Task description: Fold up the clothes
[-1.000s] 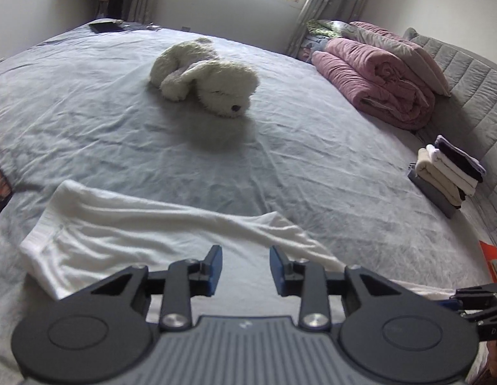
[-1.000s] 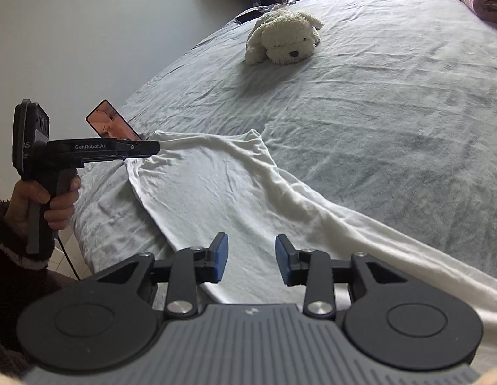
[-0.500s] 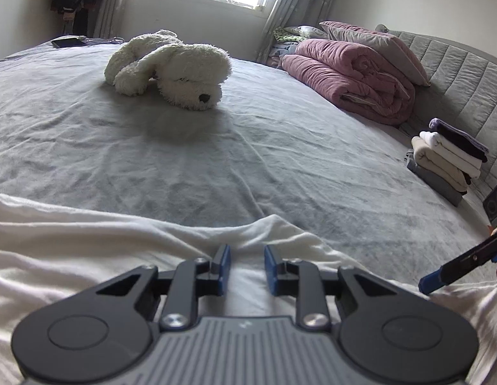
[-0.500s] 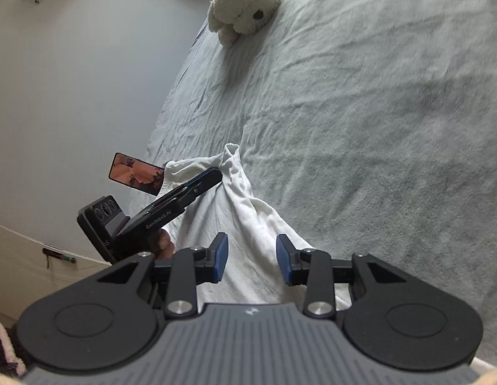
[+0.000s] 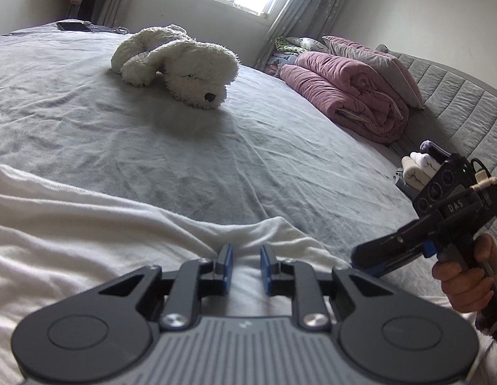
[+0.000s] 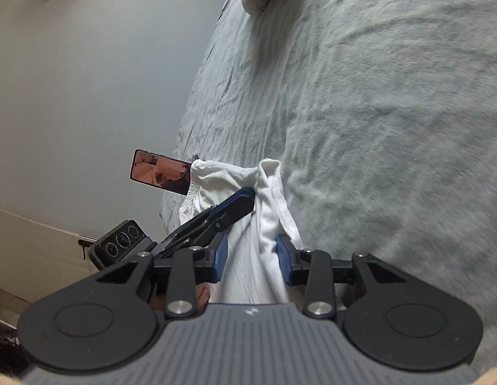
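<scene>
On the right claw's [image 5: 355, 261] housing, seen from the left wrist camera, the white letters "DAS" are readable below three round dials; no other writing can be made out. A hand [image 5: 461, 280] grips its handle at the right edge of that view.

A white garment [image 5: 88, 240] of soft, slightly fuzzy knit lies along the near edge of a grey bed [image 5: 184, 147]. It is rumpled, with long shallow folds. From the right wrist camera, the white garment [image 6: 258, 256] is gathered into a narrow ridge running away from the lens, with an elastic-looking gathered hem at its far end near the bed's left edge.

The left claw [image 5: 245, 268] sits low over the cloth with a narrow gap between its blue pads; white fabric shows in the gap, but whether the pads press it cannot be told. From the other side, the left claw's [image 6: 248, 196] tip meets the cloth ridge. The right claw [image 6: 252, 258] is spread, with the gathered fabric lying between its fingers, touching neither clearly.

Beyond the garment the bed is wide and open up to a white plush dog [image 5: 177, 64]. A rolled pink quilt [image 5: 344, 96] and a small stack of folded clothes [image 5: 418, 170] sit along the grey padded headboard [image 5: 457, 102] on the right. A phone [image 6: 160, 171] with a lit screen stands just beyond the bed's left edge, just beside the hem.
</scene>
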Demonstrator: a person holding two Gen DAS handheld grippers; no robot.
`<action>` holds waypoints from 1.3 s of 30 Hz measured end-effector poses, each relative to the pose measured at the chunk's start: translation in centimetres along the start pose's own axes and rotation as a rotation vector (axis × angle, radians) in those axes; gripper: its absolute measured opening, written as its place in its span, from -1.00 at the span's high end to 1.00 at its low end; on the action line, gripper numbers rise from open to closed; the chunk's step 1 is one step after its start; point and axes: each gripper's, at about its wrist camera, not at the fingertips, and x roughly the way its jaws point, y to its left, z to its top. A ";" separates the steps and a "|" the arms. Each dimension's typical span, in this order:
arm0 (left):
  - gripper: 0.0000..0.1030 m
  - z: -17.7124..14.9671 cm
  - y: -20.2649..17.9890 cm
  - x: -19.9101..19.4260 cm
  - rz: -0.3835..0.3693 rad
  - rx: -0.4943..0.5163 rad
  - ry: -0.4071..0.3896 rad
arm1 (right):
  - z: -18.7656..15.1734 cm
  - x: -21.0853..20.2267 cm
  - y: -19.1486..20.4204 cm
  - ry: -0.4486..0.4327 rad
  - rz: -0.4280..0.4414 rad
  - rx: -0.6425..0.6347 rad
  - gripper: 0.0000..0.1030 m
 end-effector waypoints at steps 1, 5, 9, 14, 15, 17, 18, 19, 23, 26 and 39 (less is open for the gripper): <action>0.57 0.1 -0.1 -0.2 0.007 0.007 -0.003 | 0.4 0.6 0.1 0.004 0.008 0.002 0.26; 0.46 0.6 0.3 -0.7 0.029 0.009 -0.015 | 2.1 1.9 0.2 -0.028 -0.007 0.011 0.26; 0.46 0.8 1.3 -0.8 0.036 -0.029 -0.012 | 2.8 2.6 0.9 -0.088 -0.070 -0.019 0.49; 0.46 0.7 1.7 -1.2 0.053 -0.012 -0.006 | 3.0 3.3 2.7 -0.157 -0.189 -0.112 0.89; 0.46 0.7 1.8 -1.3 0.056 -0.012 -0.005 | 3.0 3.2 3.1 -0.181 -0.208 -0.137 0.89; 0.46 0.6 1.9 -1.3 0.063 0.001 0.004 | 3.2 3.0 3.4 -0.223 -0.255 -0.175 0.96; 0.46 0.5 1.9 -1.3 0.066 0.011 0.007 | 3.3 3.1 3.3 -0.228 -0.282 -0.186 0.96; 0.46 0.5 1.8 -1.3 0.067 0.017 0.007 | 3.4 3.3 3.2 -0.230 -0.308 -0.195 0.96; 0.46 0.9 2.0 -1.7 0.070 -0.001 -0.004 | 3.0 3.8 3.0 -0.194 -0.322 -0.199 0.76; 0.45 1.4 2.4 -2.2 0.083 -0.020 -0.028 | 2.5 3.2 3.5 -0.192 -0.314 -0.209 0.64; 0.56 2.5 10.3 -6.2 0.368 -0.104 -0.132 | -0.6 6.2 7.3 -0.211 -0.536 -0.525 0.88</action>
